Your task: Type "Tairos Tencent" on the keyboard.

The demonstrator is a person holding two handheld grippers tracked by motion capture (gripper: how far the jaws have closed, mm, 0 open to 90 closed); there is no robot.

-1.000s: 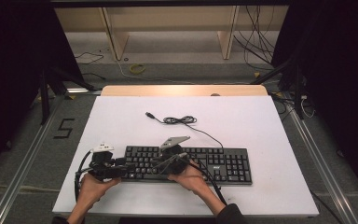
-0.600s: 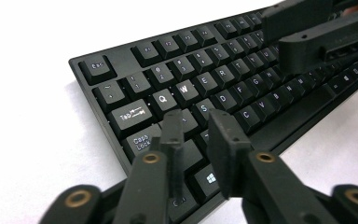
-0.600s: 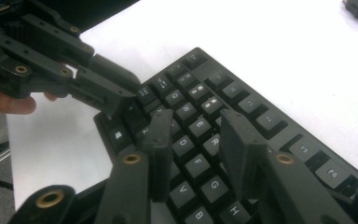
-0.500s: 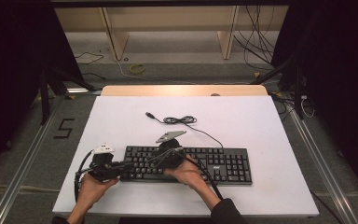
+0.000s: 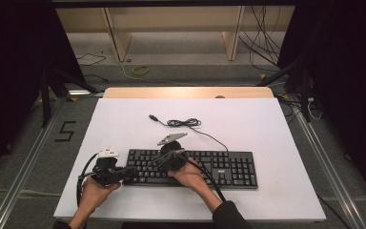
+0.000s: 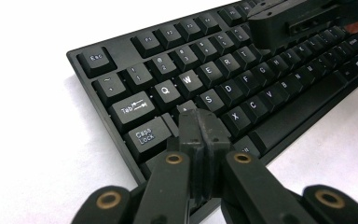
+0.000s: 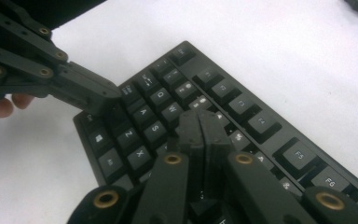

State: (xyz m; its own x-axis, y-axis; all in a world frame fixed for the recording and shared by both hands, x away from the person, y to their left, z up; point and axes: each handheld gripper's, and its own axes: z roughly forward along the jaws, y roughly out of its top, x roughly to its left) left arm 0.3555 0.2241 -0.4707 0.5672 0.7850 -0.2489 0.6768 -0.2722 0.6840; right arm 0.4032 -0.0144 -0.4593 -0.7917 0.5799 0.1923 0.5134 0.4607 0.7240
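**Two closed claws over the keyboard's left end**

A black keyboard [image 5: 190, 168] lies on the white surface [image 5: 267, 129], near the person's edge and square to it. Its cable [image 5: 186, 123] runs away from the back edge and ends in a loose coil farther up the surface.

The left claw [image 6: 204, 122] has its jaws pressed together with nothing between them. Its tip sits over the A key, beside Caps Lock; whether it actually touches the key is hard to tell. The right claw [image 7: 199, 125] is likewise pressed together and empty, poised above the letter keys a little right of the left claw, roughly by the W and S keys. Both hands hold their grippers low over the keyboard's left end.
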